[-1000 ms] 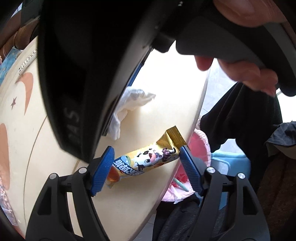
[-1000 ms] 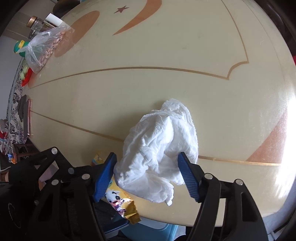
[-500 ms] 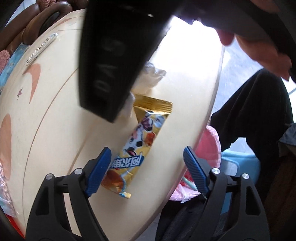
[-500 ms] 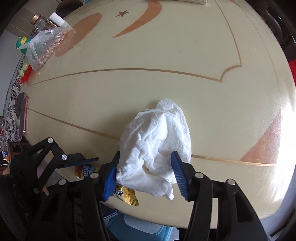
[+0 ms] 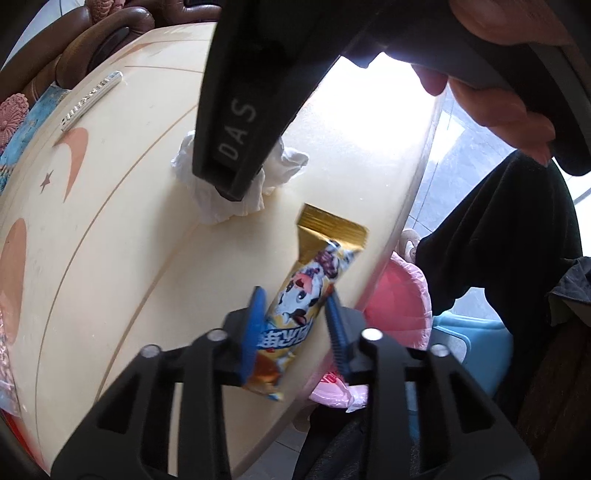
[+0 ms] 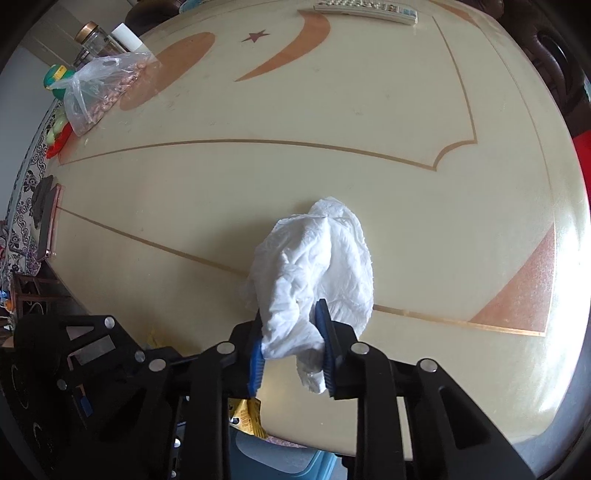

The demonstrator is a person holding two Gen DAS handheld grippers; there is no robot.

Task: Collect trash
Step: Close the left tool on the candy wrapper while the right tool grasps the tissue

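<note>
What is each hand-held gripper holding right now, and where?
Left hand-held gripper is closing on the snack wrapper near its lower end; right hand-held gripper on the crumpled tissue's near edge.

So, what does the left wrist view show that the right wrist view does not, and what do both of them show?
Only the left wrist view shows the cartoon cow print on the snack wrapper, with the left gripper closing on it, and a pink bag beyond the table edge.

Only the right wrist view shows the plastic bag of nuts, the glass jar, and the right gripper closing on the white tissue.

Both show the cream table, the tissue, the wrapper and the remote control.
</note>
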